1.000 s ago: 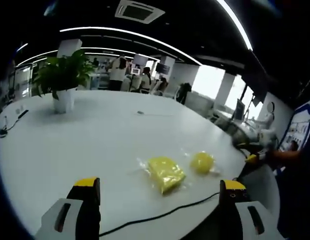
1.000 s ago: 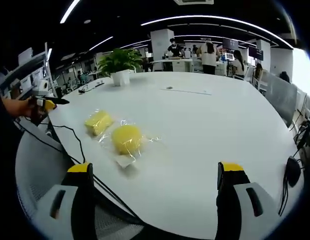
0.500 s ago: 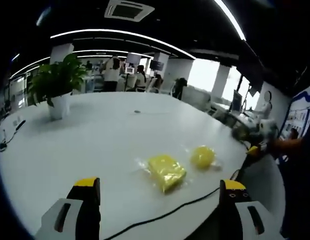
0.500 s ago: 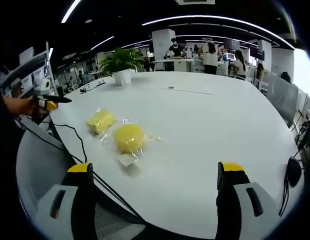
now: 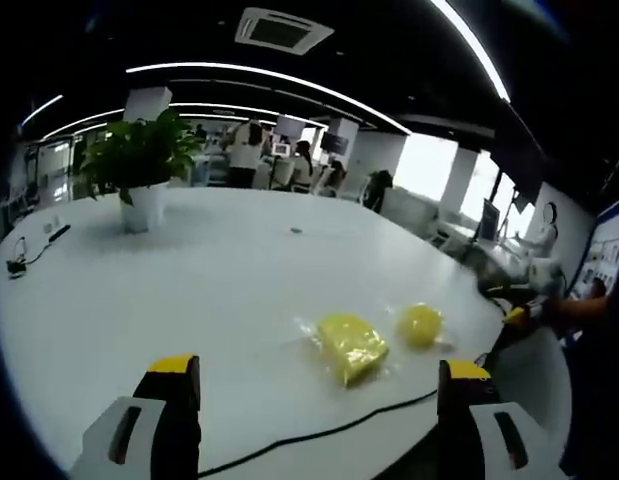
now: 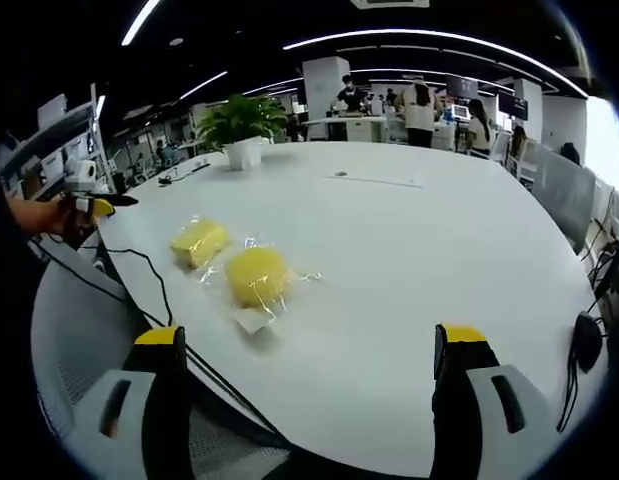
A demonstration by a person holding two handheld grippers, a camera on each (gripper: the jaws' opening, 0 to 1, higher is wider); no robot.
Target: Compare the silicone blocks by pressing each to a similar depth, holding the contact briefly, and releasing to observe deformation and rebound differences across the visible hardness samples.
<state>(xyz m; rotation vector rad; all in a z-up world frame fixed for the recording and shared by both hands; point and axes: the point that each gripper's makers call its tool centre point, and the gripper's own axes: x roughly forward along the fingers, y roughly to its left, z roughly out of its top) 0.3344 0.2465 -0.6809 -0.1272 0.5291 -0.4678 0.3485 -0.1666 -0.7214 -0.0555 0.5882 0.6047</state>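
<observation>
Left gripper view then right: both grippers wide apart, samples untouched

Left gripper view showed the left gripper (image 5: 314, 385) with its yellow-tipped jaws spread and nothing between them, held back from the edge of the large white oval table (image 5: 169, 290). Two samples in clear plastic wrap lay near that edge: a blocky yellow silicone piece (image 5: 351, 346) and, just beside it, a rounder yellow silicone piece (image 5: 420, 324). A thin black cable (image 5: 319, 432) crossed the table edge between jaws and samples. Compared with half a second earlier the scene sat further right and lower in the view, so the camera had swung a little; the samples themselves looked unmoved. A potted green plant (image 5: 141, 165) stood far across the table.

Right gripper view showed the right gripper (image 6: 307, 385) equally released and empty, well short of the rounder piece (image 6: 257, 275), with the blocky piece (image 6: 198, 242) beyond it. This view had barely shifted. Judged from that, no press had begun; both hands seemed to be lining up an approach
</observation>
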